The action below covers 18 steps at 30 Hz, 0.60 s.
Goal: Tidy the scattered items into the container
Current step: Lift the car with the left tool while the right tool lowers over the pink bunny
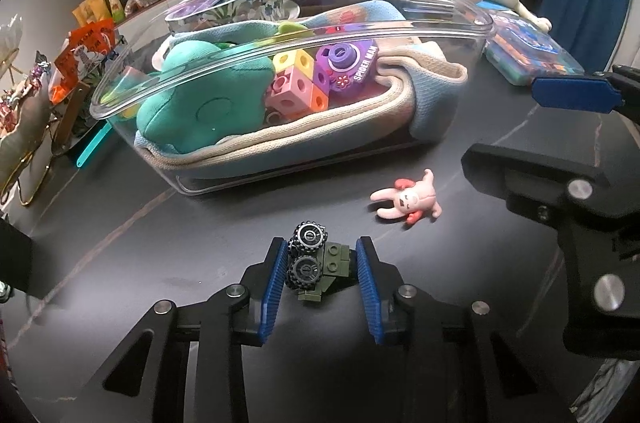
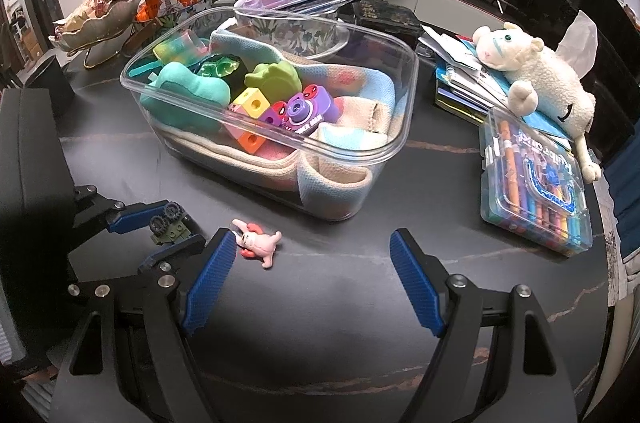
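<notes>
A small green brick vehicle [image 1: 320,265] with two black wheels sits low over the dark table, and my left gripper [image 1: 322,255] is shut on it with the blue pads against both sides. In the right wrist view the same vehicle [image 2: 170,225] shows at the left between those fingers. A pink rabbit figure [image 1: 408,201] lies on the table to its right, in front of the clear plastic tub [image 1: 132,111]. The tub [image 2: 376,159] holds a folded blanket, a teal plush, coloured cubes and a purple toy camera. My right gripper [image 2: 312,251] is open, its left pad beside the rabbit [image 2: 258,241].
A plush lamb [image 2: 536,71] lies on a stack of books at the right. A clear case of markers [image 2: 536,183] sits in front of it. Behind the tub stands a floral bowl [image 2: 288,27] with a purple case. Leaf-shaped dishes [image 2: 92,19] and snack bags stand at the back left.
</notes>
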Available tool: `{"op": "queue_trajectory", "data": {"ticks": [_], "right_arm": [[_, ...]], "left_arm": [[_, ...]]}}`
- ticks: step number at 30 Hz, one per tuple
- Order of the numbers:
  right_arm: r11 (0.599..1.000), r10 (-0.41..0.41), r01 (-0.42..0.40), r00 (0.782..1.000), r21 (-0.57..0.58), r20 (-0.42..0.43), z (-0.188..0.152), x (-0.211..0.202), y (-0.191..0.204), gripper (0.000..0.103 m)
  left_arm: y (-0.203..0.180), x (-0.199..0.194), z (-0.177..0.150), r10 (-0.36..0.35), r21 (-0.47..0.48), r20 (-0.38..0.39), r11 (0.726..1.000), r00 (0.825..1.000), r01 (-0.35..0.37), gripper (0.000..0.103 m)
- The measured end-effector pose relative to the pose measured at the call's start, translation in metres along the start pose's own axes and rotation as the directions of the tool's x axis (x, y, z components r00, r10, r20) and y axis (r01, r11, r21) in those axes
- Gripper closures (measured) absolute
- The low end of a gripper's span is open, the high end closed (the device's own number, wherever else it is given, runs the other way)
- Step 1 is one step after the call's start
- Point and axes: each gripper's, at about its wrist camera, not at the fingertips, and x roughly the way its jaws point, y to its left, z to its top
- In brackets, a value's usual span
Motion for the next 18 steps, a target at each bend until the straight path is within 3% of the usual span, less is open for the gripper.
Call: {"op": "queue_trajectory", "data": {"ticks": [18], "right_arm": [[0.999, 0.031, -0.032, 0.998, -0.026, -0.056, -0.003, 0.030, 0.019, 0.026]], "left_arm": [[0.026, 0.002, -0.008, 0.015, -0.043, -0.008, 0.999, 1.000, -0.015, 0.071]]}}
